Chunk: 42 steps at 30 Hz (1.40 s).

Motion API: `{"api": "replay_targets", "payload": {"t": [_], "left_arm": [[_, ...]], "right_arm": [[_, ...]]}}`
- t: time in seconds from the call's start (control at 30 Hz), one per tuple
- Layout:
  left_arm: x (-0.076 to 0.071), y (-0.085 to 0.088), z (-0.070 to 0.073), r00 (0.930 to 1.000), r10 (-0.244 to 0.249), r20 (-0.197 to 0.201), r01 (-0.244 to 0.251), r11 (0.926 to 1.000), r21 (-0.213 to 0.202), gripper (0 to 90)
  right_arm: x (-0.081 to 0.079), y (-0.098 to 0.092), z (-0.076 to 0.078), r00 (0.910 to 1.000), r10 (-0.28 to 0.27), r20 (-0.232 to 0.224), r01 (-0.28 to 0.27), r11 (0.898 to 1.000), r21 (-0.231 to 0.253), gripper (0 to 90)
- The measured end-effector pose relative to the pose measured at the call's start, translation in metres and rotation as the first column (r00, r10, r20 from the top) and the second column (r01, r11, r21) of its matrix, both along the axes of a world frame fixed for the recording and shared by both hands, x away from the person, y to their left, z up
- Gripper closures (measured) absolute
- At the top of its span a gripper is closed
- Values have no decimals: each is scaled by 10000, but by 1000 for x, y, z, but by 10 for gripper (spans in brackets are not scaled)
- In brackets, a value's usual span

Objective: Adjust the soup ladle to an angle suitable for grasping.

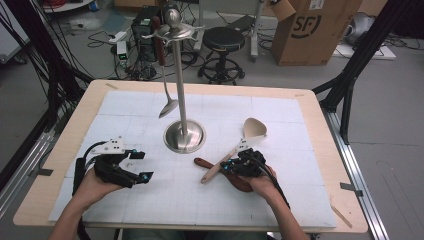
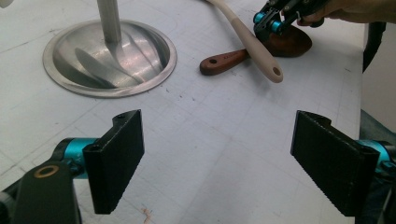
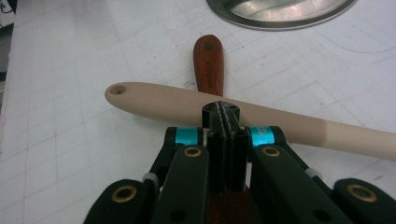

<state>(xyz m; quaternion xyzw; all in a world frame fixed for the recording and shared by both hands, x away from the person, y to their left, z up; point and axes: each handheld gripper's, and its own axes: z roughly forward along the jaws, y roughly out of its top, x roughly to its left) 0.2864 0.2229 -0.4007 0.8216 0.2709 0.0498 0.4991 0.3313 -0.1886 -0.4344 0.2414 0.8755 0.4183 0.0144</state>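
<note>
High view shows the cream spoon (image 1: 239, 148) lying aslant right of the metal stand (image 1: 184, 134), its long axis running from the bowl at the far right down to the holed handle end near left, crossing a brown wooden utensil (image 1: 235, 176). Its smooth beige handle darkens toward the bowl. The right gripper (image 3: 222, 114) is clenched on that handle at mid-length, while the left gripper (image 2: 217, 161) hangs spread wide over the white mat (image 1: 150, 200), grasping nothing.

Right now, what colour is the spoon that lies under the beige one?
Reddish brown, like dark wood. The wooden spoon shows best in the right gripper view.
</note>
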Motion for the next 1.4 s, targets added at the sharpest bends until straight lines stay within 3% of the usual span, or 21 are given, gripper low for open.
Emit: {"api": "replay_targets", "payload": {"t": [1.4], "left_arm": [[0,-1,0,10000,-13,24,13,10000,-38,181]], "right_arm": [[5,30,-1,9982,559,-193,-561,9984,-106,897]]}}
